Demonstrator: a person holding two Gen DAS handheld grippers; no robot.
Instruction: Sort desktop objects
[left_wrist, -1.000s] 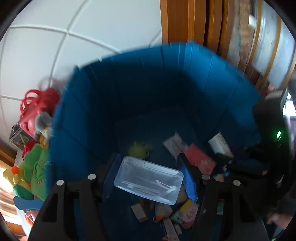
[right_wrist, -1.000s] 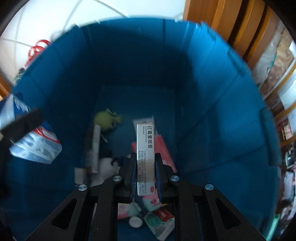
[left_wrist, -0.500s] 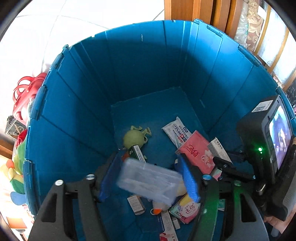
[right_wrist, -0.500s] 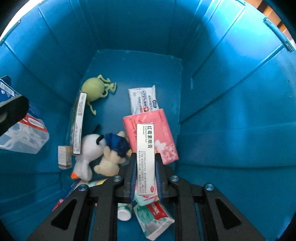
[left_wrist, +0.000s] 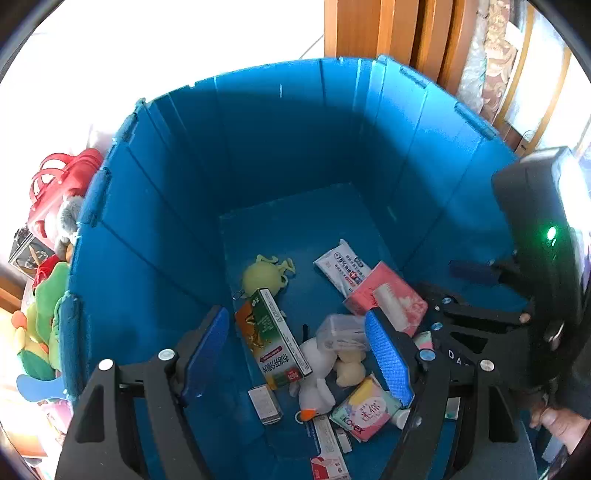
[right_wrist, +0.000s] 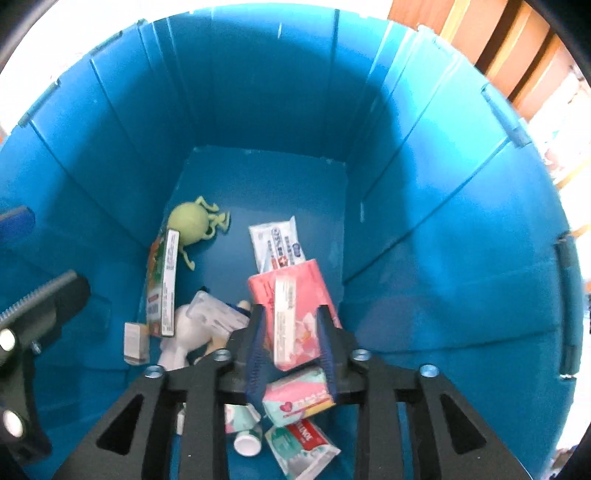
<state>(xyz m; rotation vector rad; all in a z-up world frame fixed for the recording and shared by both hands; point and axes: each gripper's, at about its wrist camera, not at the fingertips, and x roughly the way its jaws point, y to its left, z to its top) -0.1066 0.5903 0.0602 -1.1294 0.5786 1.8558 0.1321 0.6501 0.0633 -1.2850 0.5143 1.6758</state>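
Blue bin (left_wrist: 155, 236), apparently toys, packets inside

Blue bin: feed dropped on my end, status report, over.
Both grippers just opening: left gripper empty, right gripper astride falling ointment box. Clear case landed in blue bin. Nothing blocking.

Your left-wrist view cuts off the red-and-white packet (left_wrist: 330, 466) at the bottom edge, and the print on it is too small to read. The right finger pad (left_wrist: 388, 360) hides part of the pink tissue pack (left_wrist: 391, 295) and one end of the clear plastic box (left_wrist: 341, 332). The plush toys (left_wrist: 40, 332) outside the blue bin (left_wrist: 295, 147) are cropped by the left rim. In your right-wrist view the narrow white carton (right_wrist: 284, 325) is motion-blurred, so its lettering cannot be read; it seems to be free of both fingers (right_wrist: 255, 354). The white cap (right_wrist: 247, 445) and sachets below are partly covered by the gripper frame.
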